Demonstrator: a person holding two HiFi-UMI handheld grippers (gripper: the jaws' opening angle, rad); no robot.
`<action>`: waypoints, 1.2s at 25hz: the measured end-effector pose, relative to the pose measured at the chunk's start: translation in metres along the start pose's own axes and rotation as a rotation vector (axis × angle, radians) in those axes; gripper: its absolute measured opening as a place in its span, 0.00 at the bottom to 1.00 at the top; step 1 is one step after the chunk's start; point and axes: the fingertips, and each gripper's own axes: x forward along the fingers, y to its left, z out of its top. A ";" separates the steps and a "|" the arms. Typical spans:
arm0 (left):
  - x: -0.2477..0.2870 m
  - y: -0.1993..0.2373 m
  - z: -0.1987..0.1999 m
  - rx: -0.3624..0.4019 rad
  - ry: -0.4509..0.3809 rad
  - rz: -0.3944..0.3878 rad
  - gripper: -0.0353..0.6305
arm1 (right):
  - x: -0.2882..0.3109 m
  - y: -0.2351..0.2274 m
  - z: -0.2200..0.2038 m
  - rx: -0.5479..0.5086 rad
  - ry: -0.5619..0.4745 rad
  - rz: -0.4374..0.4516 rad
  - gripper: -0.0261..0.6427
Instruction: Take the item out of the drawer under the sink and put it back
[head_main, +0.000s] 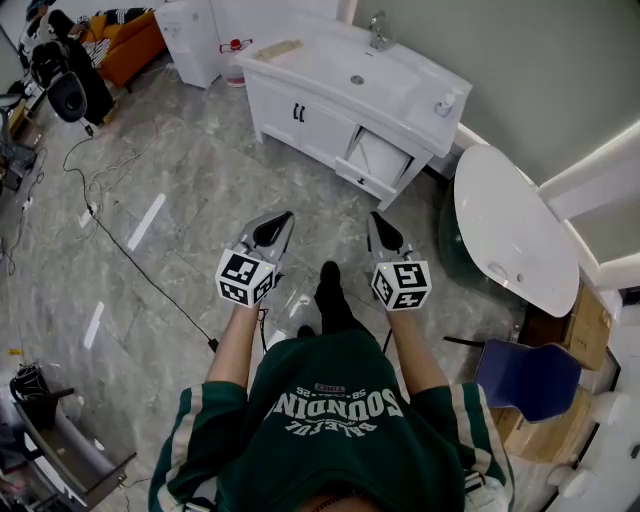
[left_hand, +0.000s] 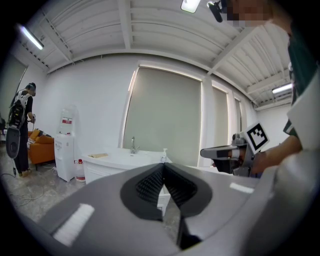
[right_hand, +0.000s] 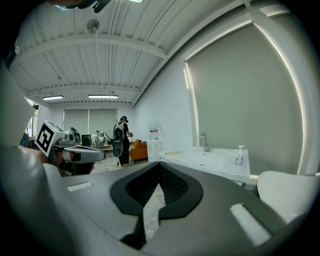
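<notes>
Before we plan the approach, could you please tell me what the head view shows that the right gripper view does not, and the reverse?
Only the head view shows the drawer standing open under the sink, and the blue chair. Only the right gripper view shows the ceiling and its lights. Both show the white vanity, faucet, soap bottle, bathtub and left gripper.

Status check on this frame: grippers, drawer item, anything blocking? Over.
Left gripper and right gripper shut, both empty, short of the sink cabinet. Drawer looks ajar; item not visible. Floor cable lies left of the path.
</notes>
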 end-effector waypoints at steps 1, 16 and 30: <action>0.003 0.005 0.000 0.001 0.001 0.001 0.13 | 0.006 -0.002 0.000 0.002 0.000 0.001 0.04; 0.125 0.120 0.016 0.010 0.034 0.033 0.13 | 0.176 -0.082 -0.003 0.061 0.056 0.005 0.04; 0.328 0.239 0.070 0.018 0.066 0.002 0.13 | 0.370 -0.216 0.065 0.052 0.047 -0.009 0.04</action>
